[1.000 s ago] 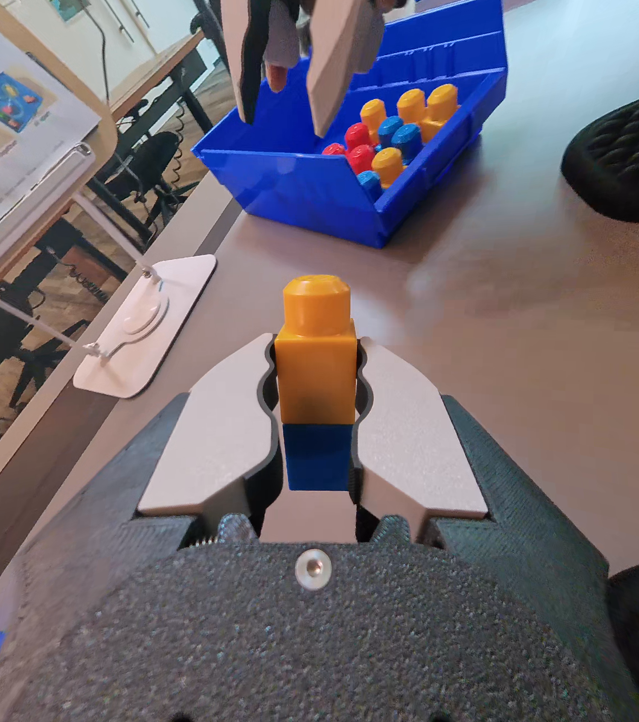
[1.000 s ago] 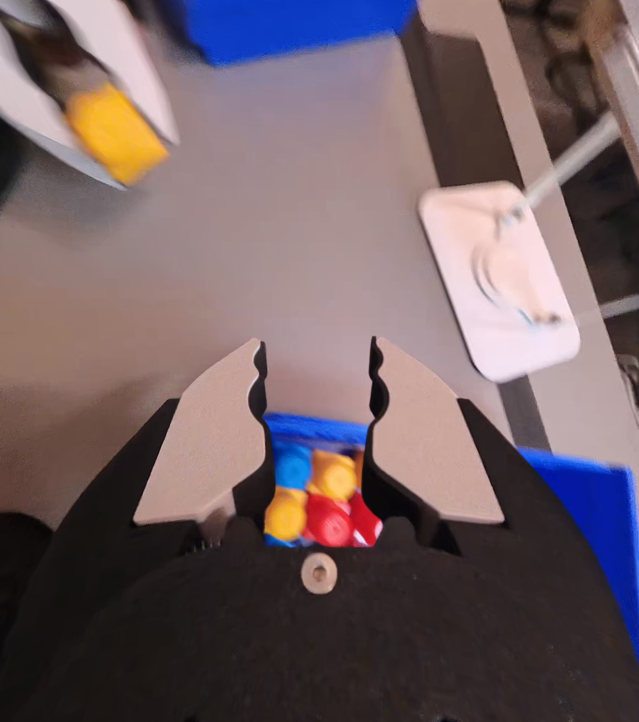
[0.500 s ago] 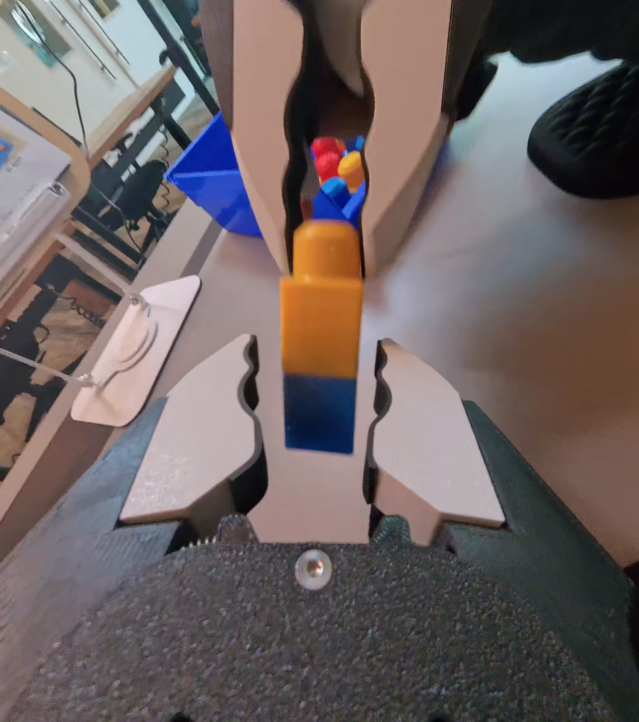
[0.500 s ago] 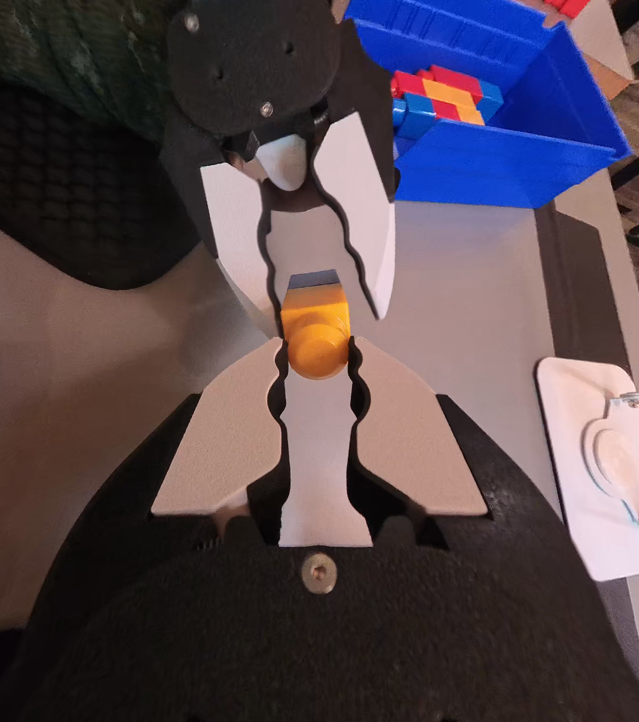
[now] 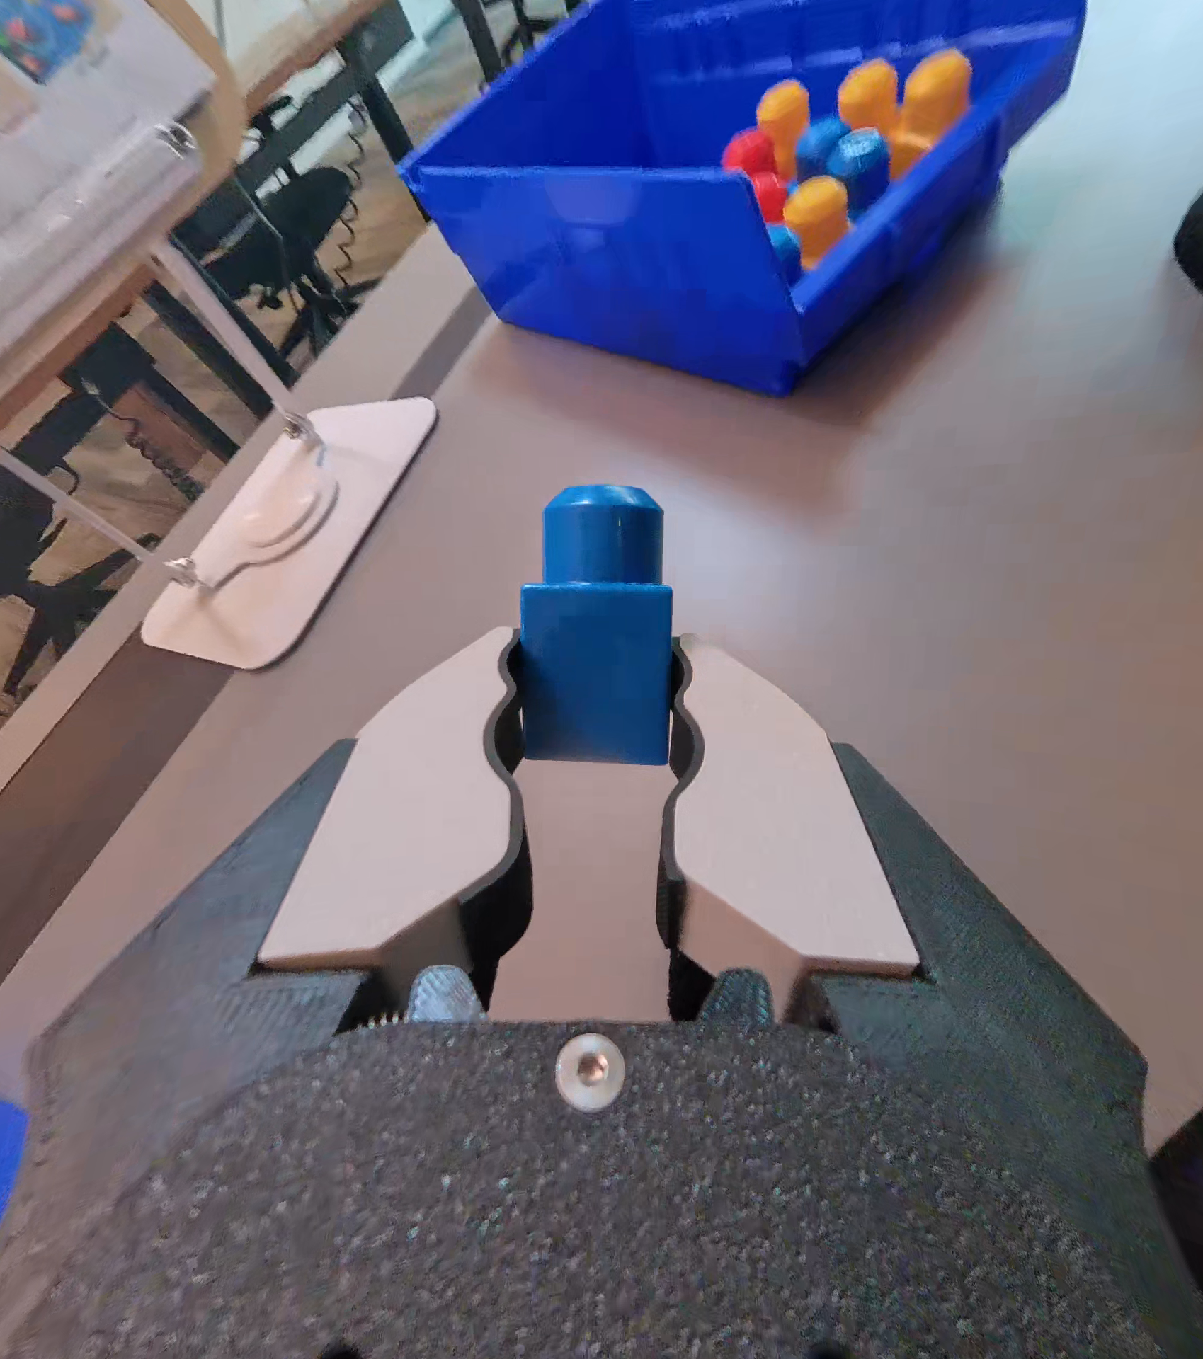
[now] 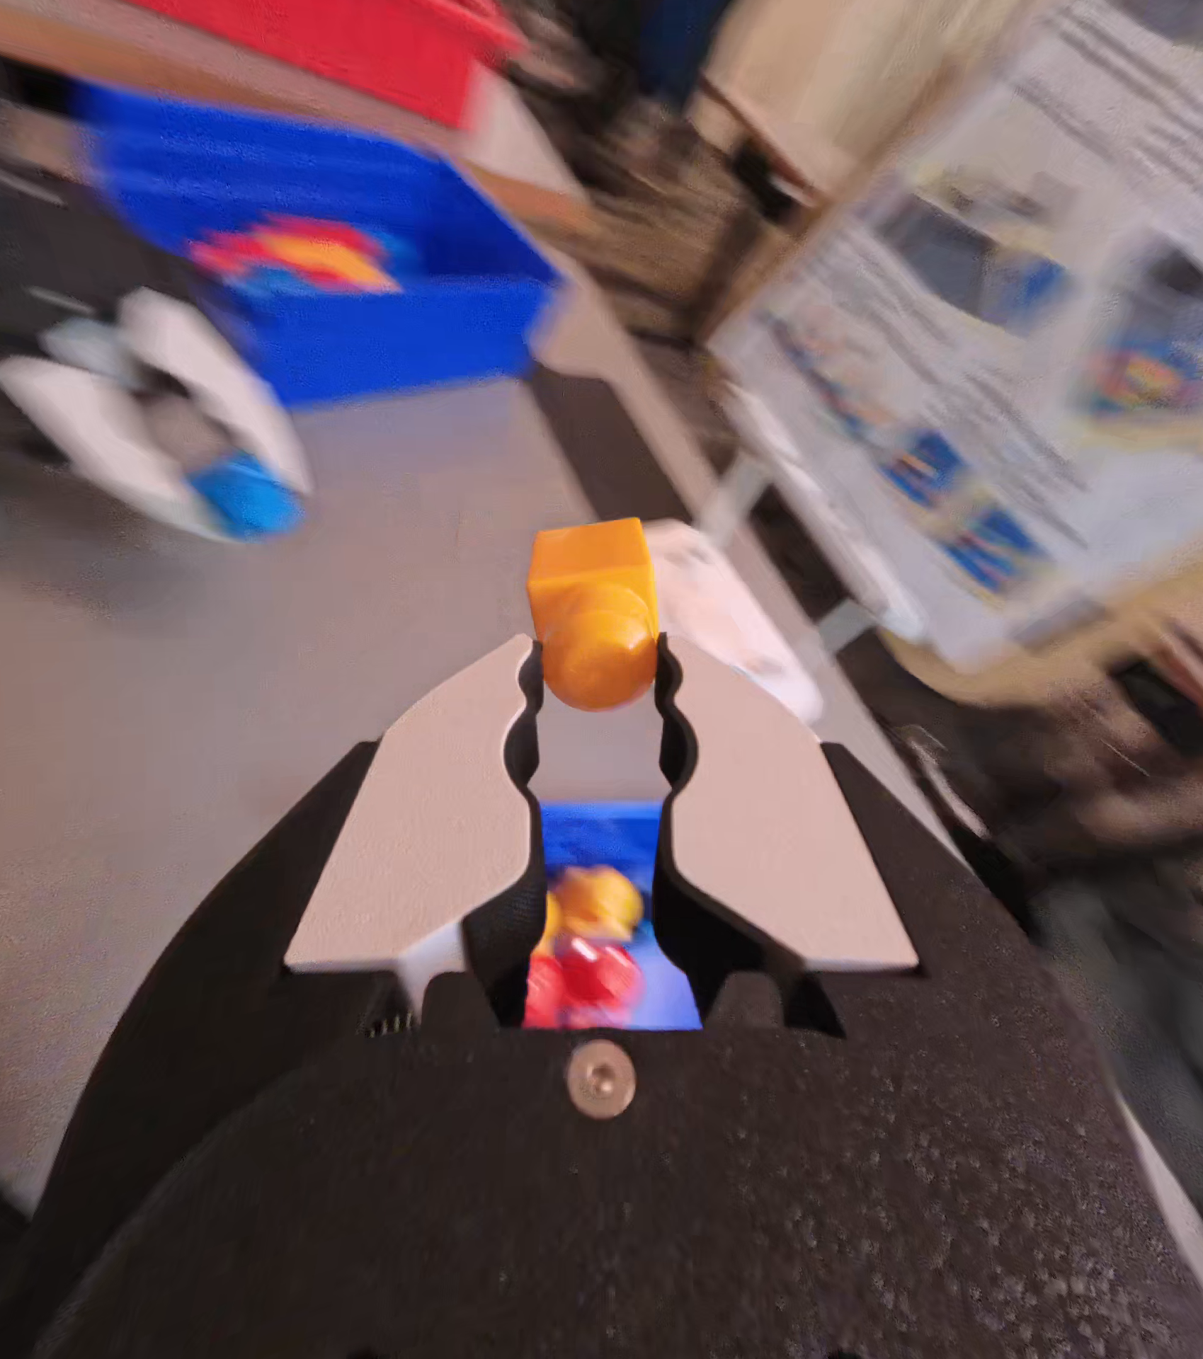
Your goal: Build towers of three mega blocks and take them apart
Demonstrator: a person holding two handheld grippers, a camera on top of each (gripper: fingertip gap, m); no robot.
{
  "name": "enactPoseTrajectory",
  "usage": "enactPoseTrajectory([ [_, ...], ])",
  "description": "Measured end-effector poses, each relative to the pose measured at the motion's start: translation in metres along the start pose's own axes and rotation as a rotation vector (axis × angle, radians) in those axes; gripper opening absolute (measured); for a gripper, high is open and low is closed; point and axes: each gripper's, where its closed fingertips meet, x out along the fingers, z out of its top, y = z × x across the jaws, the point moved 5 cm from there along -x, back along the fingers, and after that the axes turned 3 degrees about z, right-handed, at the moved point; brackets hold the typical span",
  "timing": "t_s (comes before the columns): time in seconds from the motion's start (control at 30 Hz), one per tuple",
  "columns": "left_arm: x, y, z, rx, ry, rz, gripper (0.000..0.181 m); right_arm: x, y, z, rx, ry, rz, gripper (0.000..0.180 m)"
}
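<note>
Mega blocks are sitting split between the tongs, the left gripper [image 5: 597, 680] clamping a blue block [image 5: 597, 662] at its tips, the right gripper [image 6: 600, 665] pinching an orange block [image 6: 594, 610] only by its rounded stud, risking it slipping out

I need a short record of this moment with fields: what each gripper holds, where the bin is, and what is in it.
left gripper: shut on blue mega block
right gripper: shut on orange mega block, gripped by its stud
blue bin: on the table, ahead of the left gripper
bin contents: orange, blue and red blocks
</note>
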Motion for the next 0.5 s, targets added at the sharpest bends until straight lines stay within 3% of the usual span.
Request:
enactPoseTrajectory([
  [0.07,0.0,0.002,0.005,-0.02,-0.029,0.016,0.036,-0.01,-0.038,-0.031,0.036,0.187,-0.204,0.029],
  [0.17,0.002,0.0,0.002,-0.004,-0.025,0.032,0.036,-0.001,-0.067,-0.083,0.097,0.5,-0.248,0.029],
  [0.33,0.006,-0.005,-0.002,0.014,-0.003,0.017,0.036,0.028,-0.076,-0.15,0.229,0.924,0.001,0.03],
  [0.5,0.006,-0.007,-0.003,0.018,-0.002,0.006,0.036,0.05,-0.068,-0.177,0.326,1.086,0.218,0.03],
])
